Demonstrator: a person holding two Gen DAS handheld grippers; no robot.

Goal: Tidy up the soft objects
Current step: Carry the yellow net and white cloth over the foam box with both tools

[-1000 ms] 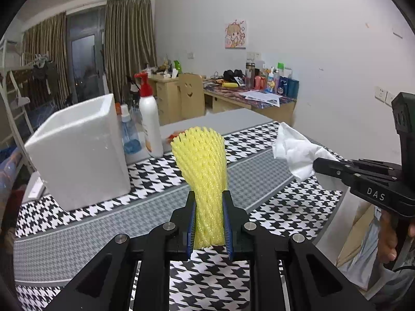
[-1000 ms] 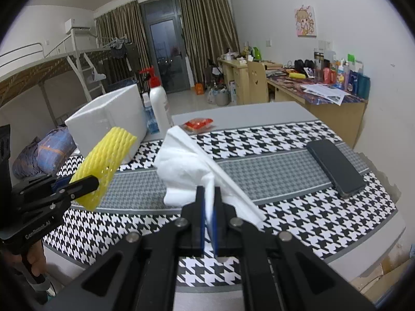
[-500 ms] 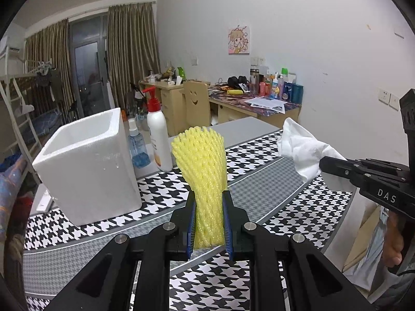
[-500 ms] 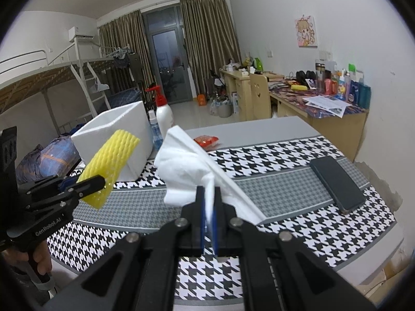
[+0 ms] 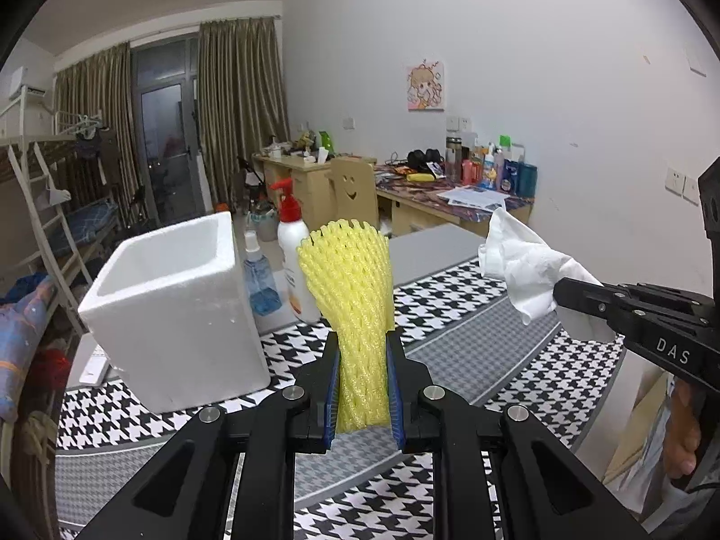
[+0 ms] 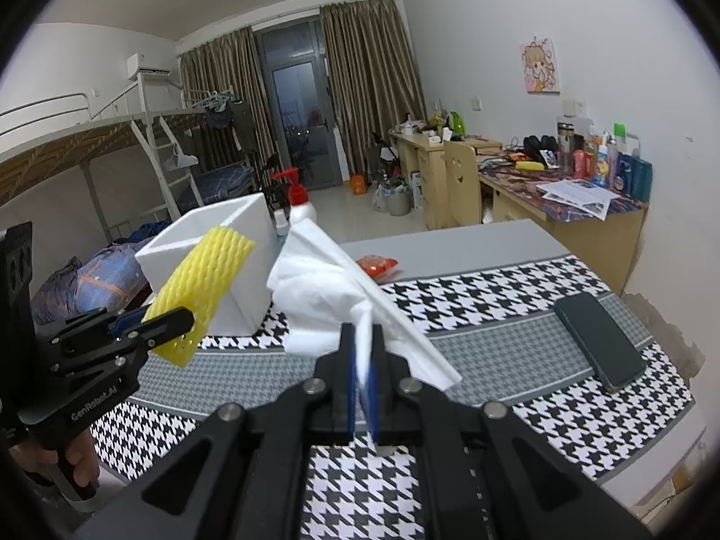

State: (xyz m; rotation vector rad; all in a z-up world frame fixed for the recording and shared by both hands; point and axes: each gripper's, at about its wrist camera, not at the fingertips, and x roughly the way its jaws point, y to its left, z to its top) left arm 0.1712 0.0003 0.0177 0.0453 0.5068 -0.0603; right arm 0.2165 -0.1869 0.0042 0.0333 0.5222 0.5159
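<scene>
Readable text: "DAS" on the right gripper body, right edge of left-wrist frame; "GenRobot.AI" on the left gripper body, lower left of right-wrist frame. Left gripper nearly closed, clamping the yellow foam net upright at frame centre, above the houndstooth table. Right gripper pinched almost fully, holding the white tissue mid-frame, in the air. White foam box at left-centre, open top. Black phone lies at right on table.

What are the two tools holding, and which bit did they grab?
Left tool squeezes the yellow foam net at its bottom end. Right tool pinches the white tissue by its lower edge.
</scene>
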